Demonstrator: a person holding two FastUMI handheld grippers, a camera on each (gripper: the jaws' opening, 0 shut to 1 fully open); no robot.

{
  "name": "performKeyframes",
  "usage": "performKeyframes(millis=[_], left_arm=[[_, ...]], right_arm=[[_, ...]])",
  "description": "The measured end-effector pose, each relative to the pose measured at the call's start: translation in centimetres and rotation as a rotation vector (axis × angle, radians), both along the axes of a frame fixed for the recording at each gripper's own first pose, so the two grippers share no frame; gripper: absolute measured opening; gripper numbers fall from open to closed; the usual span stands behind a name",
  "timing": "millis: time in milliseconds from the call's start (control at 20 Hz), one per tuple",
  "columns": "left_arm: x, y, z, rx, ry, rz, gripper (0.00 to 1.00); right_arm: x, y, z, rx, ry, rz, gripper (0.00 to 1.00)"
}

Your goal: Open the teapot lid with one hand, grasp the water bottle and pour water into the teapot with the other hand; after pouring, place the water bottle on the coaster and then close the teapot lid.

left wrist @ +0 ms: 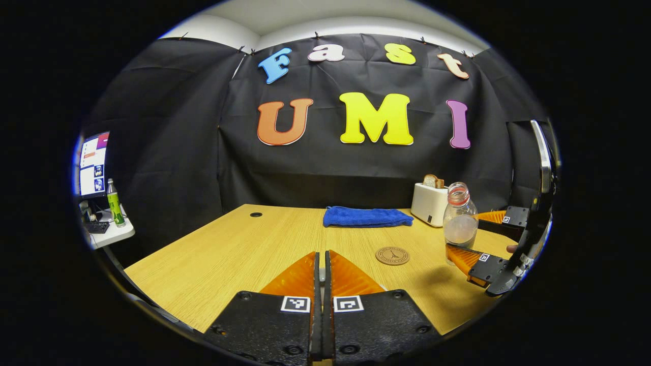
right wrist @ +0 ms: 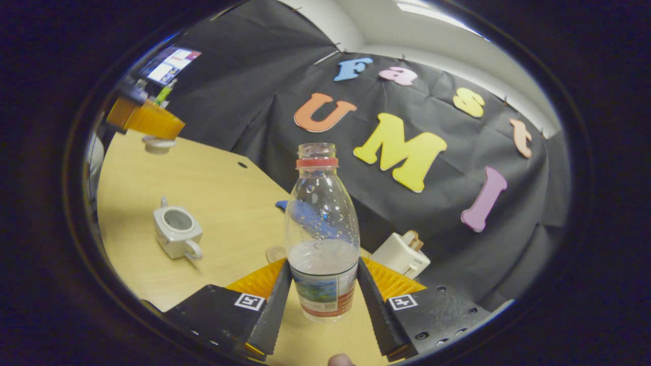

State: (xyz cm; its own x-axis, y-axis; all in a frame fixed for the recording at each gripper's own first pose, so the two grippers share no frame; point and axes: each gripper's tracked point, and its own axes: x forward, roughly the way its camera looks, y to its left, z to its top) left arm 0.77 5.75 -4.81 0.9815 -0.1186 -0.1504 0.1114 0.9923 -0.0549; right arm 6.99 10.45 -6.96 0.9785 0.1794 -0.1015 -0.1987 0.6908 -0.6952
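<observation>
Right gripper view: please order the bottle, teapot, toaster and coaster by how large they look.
1. Bottle, though nearest the camera.
2. Teapot and toaster look alike; unranked.
3. Coaster, mostly hidden.

Pretty basic booth: a light wood-grain table (left wrist: 239,249) with black cloth (left wrist: 168,152) hung on clips behind it and to its left. Above the cloth there's white wall (left wrist: 285,23). Left of the table, a small white side desk (left wrist: 109,234) carrying a monitor (left wrist: 93,163).

Coaster (right wrist: 276,252) mostly hidden behind water bottle (right wrist: 322,239). Blue cloth (right wrist: 300,211) blurry through bottle. Toaster (right wrist: 402,254) partly covered by right gripper's finger. Monitor (left wrist: 93,164) cut off at edge.
</observation>
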Motion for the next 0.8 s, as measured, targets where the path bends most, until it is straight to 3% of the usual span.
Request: performKeyframes(millis=[400,600,800], left_arm=[[0.2,1.5,-0.4,0.001,0.008,-0.009,0.03],[0.1,2.0,-0.1,0.011,-0.003,-0.004,0.03],[0.0,2.3,0.0,0.014,-0.007,-0.006,0.03]], right_arm=[[0.5,0.5,-1.8,-0.501,-0.148,0.061,0.73],[0.7,1.7,-2.7,-0.685,-0.225,0.116,0.73],[1.5,1.0,-2.3,-0.792,-0.245,0.136,0.73]])
